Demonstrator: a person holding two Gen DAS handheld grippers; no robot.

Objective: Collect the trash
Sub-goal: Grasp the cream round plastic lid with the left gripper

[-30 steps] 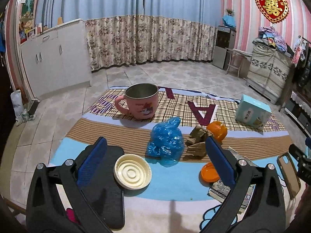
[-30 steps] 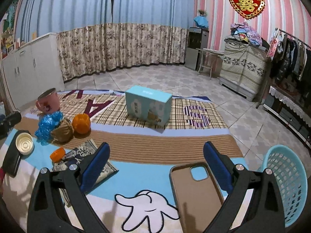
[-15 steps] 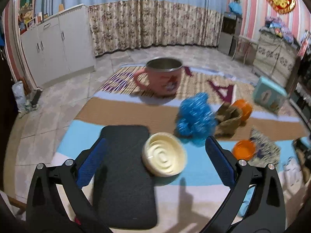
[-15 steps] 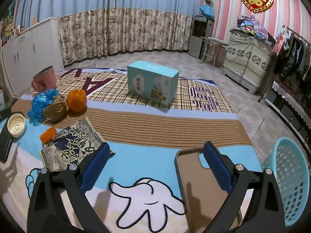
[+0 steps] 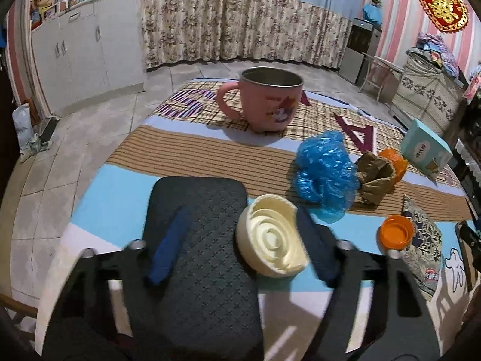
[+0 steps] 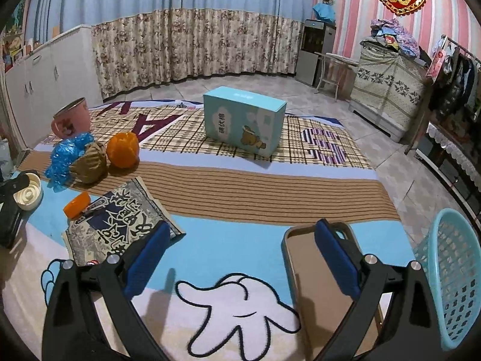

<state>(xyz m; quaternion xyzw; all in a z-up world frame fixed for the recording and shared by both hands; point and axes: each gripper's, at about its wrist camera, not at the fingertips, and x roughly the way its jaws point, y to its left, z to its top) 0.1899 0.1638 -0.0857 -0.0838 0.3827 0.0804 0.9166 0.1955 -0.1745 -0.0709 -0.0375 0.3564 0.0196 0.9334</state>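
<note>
left claw (image 5: 240, 240) closing around the cream lid (image 5: 270, 237) near the bench's left edge, pads not yet pressing; right claw (image 6: 240, 258) released.

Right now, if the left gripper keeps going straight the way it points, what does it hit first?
Probably the cream lid: it sits between the closing jaws of the left gripper, over the edge of the black pad. Depth is unclear.

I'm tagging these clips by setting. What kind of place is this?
Most likely a lived-in room in a home: floor-length floral curtains, a rack of hanging clothes, and a low table under a cartoon-print cloth scattered with household bits.
</note>
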